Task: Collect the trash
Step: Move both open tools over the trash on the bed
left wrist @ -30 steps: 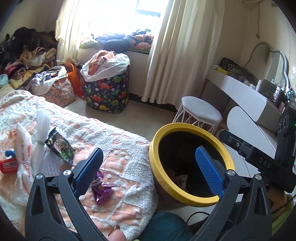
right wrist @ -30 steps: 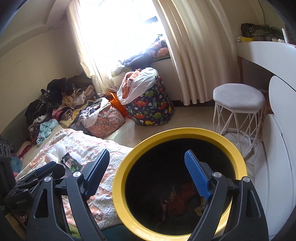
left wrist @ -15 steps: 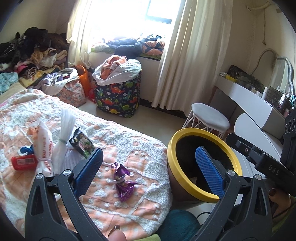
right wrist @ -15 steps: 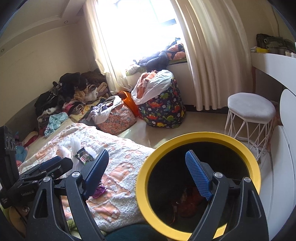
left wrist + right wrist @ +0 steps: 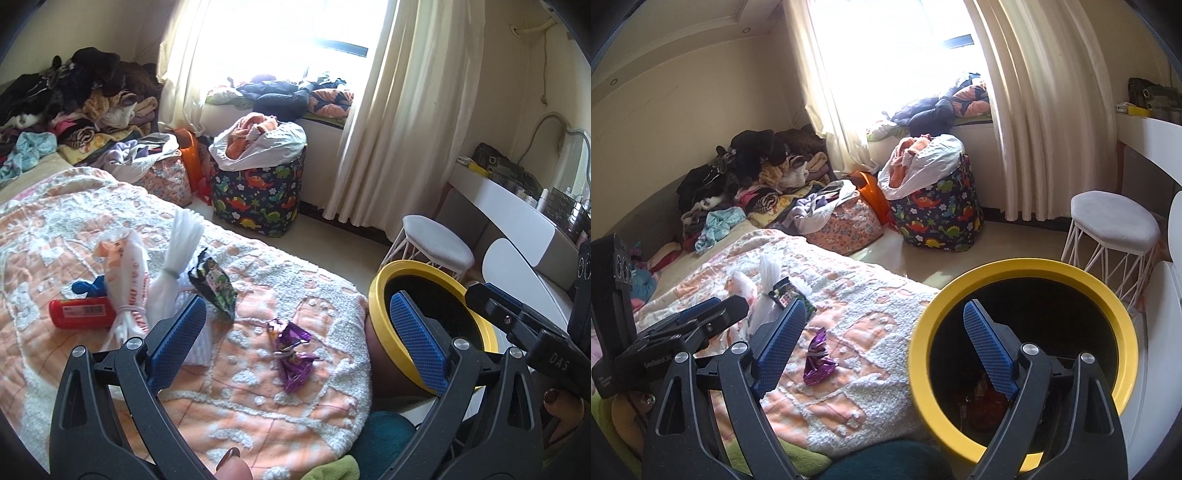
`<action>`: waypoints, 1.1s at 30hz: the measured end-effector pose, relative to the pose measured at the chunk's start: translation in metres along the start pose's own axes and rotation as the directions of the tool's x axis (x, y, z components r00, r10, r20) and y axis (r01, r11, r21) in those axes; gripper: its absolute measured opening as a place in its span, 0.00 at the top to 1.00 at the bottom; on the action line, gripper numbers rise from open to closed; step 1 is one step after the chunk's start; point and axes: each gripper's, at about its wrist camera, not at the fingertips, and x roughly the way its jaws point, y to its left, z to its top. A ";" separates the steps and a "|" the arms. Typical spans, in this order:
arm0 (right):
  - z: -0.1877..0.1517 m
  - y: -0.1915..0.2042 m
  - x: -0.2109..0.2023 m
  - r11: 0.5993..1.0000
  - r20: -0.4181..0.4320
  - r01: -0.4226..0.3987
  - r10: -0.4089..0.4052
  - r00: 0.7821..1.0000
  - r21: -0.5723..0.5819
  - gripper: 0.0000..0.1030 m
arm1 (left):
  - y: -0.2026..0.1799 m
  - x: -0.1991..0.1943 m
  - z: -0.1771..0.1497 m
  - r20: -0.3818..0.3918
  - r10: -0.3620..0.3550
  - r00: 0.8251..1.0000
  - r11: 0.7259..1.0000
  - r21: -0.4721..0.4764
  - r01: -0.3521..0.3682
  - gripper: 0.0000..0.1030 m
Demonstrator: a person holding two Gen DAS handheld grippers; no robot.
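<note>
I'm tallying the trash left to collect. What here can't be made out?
- Bin contents: right wrist view, dark interior and a finger hide them.
- Red bottle: left wrist view, white bag covers one end.
- Dark snack packet: print too small to read.

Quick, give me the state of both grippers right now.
Left gripper: open, holding nothing, above the purple wrapper on the bed.
Right gripper: open, holding nothing, beside the yellow-rimmed bin.

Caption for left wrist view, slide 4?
Open left gripper faces purple wrapper on the bed blanket, beside yellow-rimmed bin.
</note>
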 end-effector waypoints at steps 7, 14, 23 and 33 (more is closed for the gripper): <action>-0.006 0.022 0.011 0.999 -0.042 -0.036 0.035 0.999 -0.040 0.18 | 0.024 -0.005 -0.003 0.004 0.030 1.000 0.999 -0.038 -0.030 0.11; -0.015 0.045 0.024 0.994 -0.087 -0.069 0.062 0.994 -0.080 0.18 | 0.050 -0.008 -0.006 -0.006 0.063 0.998 0.995 -0.076 -0.064 0.11; -0.026 0.065 0.040 0.989 -0.157 -0.103 0.085 0.984 -0.109 0.18 | 0.081 -0.011 -0.009 -0.017 0.109 0.994 0.985 -0.133 -0.110 0.11; -0.038 0.074 0.062 0.990 -0.228 -0.105 0.081 0.970 -0.096 0.18 | 0.116 -0.005 -0.018 -0.070 0.131 0.989 0.965 -0.221 -0.144 0.11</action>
